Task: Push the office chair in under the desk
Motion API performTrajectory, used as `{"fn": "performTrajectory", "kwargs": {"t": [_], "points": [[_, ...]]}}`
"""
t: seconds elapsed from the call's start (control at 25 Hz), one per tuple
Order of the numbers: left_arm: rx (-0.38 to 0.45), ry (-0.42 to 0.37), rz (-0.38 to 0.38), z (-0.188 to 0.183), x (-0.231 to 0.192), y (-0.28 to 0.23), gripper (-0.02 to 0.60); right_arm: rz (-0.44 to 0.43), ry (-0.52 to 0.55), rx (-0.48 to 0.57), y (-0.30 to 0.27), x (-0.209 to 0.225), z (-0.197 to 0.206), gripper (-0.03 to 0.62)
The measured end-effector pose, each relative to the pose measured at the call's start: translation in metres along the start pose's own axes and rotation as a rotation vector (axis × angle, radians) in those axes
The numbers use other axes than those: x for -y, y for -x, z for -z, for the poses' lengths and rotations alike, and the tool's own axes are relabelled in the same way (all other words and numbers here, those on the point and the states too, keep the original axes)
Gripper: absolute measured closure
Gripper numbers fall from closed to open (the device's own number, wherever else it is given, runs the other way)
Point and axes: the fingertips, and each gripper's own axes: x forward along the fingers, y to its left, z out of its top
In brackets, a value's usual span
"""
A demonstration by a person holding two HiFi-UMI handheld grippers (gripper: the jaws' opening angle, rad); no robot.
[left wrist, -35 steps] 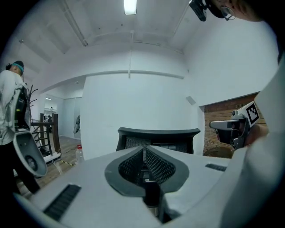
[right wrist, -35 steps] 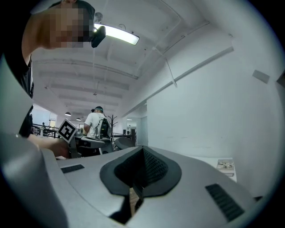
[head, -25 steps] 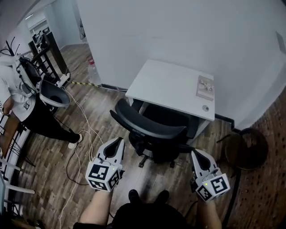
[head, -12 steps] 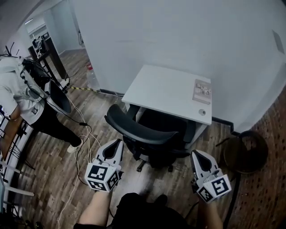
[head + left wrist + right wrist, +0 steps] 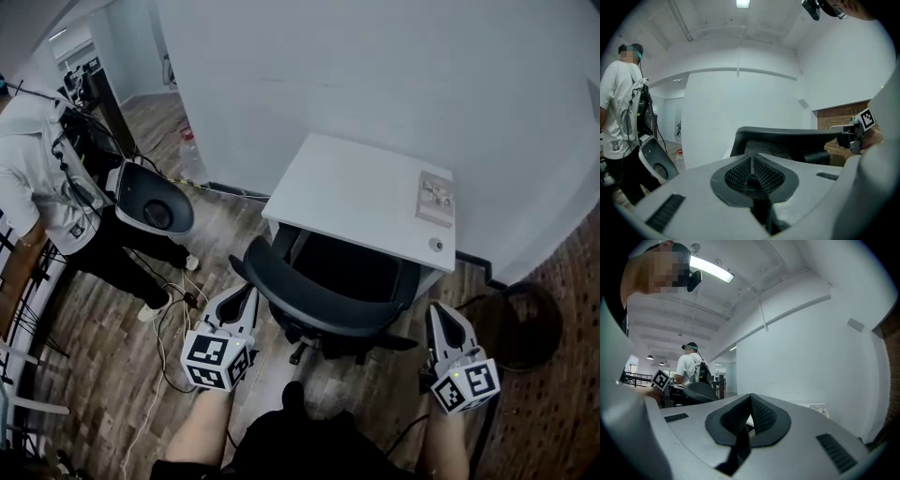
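The black office chair (image 5: 323,305), with its curved backrest and mesh, sits half under the smooth white desk (image 5: 366,197). The grey left claw (image 5: 247,292) and right claw (image 5: 440,313) flank its backrest, both closed and empty.

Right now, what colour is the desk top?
Plain white. The desk top shows best in the head view.

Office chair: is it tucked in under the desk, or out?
Only partly in. In the head view the office chair has its backrest and wheeled base in front of the desk; only its seat seems to reach under the edge.
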Motion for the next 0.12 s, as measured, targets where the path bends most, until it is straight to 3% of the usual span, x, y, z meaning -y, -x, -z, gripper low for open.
{"fn": "performTrajectory", "kwargs": {"t": [0.12], "points": [[0.009, -0.001, 0.015, -0.012, -0.027, -0.017, 0.555, 0.040, 0.011, 0.017, -0.023, 0.000, -0.013, 0.591]]}}
